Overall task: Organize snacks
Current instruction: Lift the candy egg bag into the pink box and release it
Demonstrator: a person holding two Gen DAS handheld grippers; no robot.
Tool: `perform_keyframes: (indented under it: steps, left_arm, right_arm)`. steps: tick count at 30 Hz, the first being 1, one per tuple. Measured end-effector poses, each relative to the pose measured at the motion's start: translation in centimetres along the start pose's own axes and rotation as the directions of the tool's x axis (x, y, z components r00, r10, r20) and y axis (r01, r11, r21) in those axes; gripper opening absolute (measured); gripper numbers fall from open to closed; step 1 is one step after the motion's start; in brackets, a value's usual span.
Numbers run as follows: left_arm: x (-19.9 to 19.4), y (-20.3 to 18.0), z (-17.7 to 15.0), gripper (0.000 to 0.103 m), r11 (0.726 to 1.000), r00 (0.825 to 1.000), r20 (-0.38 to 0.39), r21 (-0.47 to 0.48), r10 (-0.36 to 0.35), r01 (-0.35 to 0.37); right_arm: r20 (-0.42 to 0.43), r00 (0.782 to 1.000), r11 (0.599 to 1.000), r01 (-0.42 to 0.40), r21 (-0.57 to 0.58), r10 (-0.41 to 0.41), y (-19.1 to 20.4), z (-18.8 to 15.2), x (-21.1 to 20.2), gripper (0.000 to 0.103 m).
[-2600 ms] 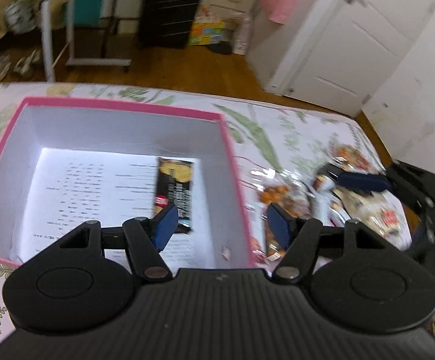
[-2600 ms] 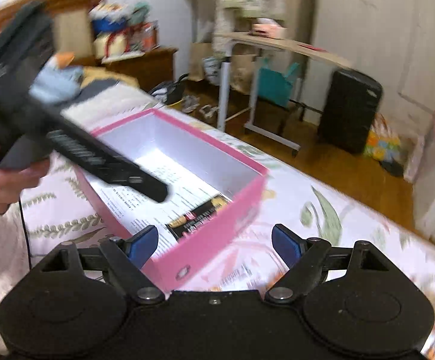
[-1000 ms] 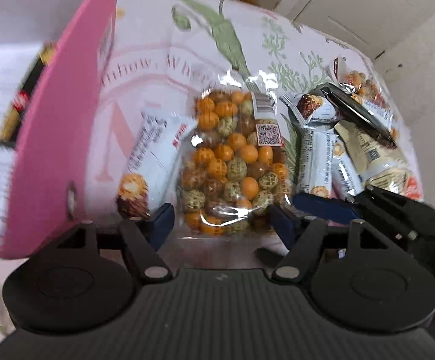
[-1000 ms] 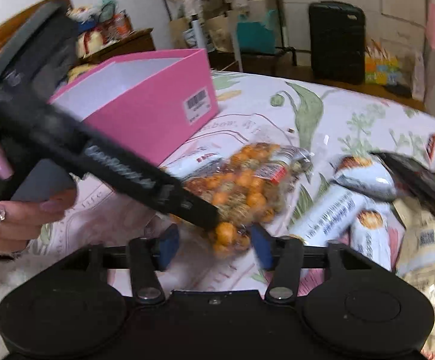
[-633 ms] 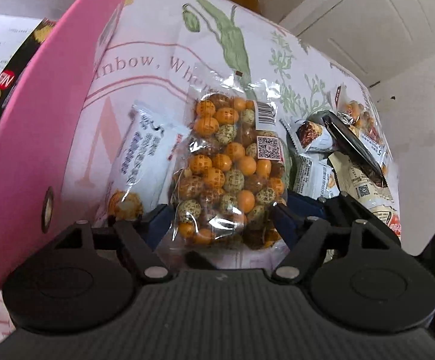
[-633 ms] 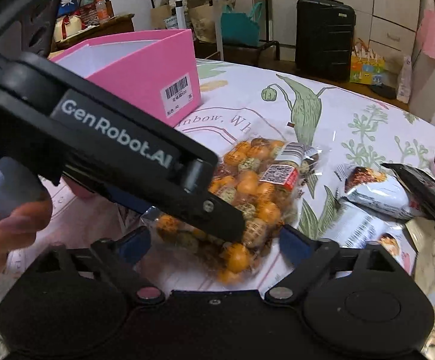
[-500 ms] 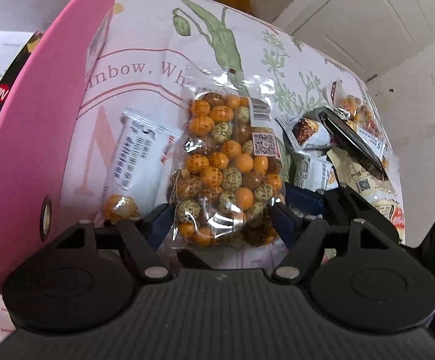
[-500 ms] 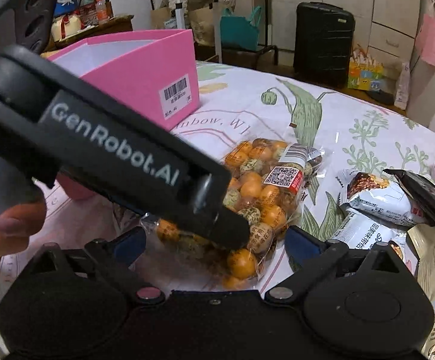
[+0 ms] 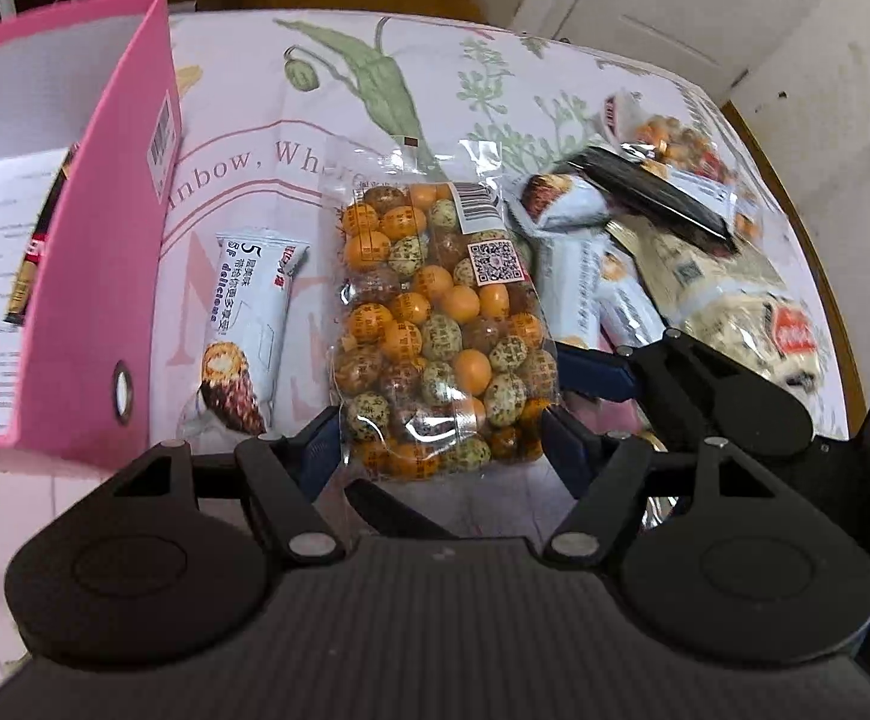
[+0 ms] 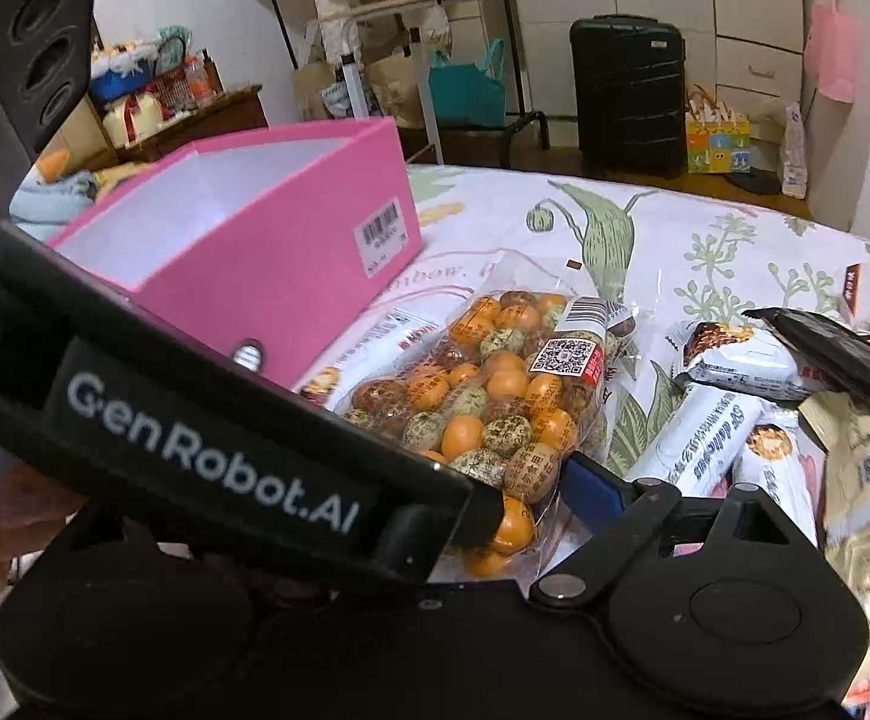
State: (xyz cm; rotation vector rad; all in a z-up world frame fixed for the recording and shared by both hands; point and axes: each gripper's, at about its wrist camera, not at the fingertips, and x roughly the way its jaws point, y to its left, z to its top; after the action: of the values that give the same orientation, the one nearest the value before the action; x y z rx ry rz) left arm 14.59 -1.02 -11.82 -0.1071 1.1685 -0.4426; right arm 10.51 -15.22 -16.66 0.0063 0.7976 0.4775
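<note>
Left tool (image 9: pixel 441 441) clamps the near end of the clear bag of coated peanuts (image 9: pixel 438 324) (beside the pink box (image 9: pixel 105 276)). Right tool (image 9: pixel 561 384), jaws spread wide and just opening further, sits beside the bag, gripping nothing.

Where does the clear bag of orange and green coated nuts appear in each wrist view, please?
Left wrist: bag of coated nuts at centre, its near end between the left gripper fingers.
Right wrist: bag at centre, partly behind the left gripper's arm.
Shared landmark: pink box, left of the bag.

White door (image 9: pixel 669 18), black suitcase (image 10: pixel 627 93), wooden floor (image 10: pixel 753 201)
</note>
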Motion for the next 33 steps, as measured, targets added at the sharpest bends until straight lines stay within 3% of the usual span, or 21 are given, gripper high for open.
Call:
perform_keyframes:
  steps: [6,17,23,33]
  left_arm:
    - [-3.0,-1.2,-1.3,0.07,1.0,1.0,-0.009,0.019,-0.022,0.022]
    - [-7.7,-2.2,-3.6,0.07,0.998,0.997,-0.052,-0.011,-0.057,0.057]
    - [-11.6,0.0,-4.7,0.07,0.997,0.998,-0.035,-0.043,-0.058,0.056]
    - [-18.3,5.0,-4.5,0.07,0.995,0.999,0.031,-0.096,0.029,-0.026]
  right_arm:
    - [0.024,1.0,1.0,0.007,-0.002,-0.007,1.1,-0.4,-3.0,0.093]
    - [-0.046,0.999,0.996,-0.02,-0.084,0.017,3.9,0.3,-7.3,0.093]
    - [-0.056,0.997,0.996,-0.049,-0.075,0.045,7.0,1.6,-8.0,0.093]
    - [-0.014,0.99,0.976,-0.143,-0.167,0.142,12.6,5.4,-7.3,0.092]
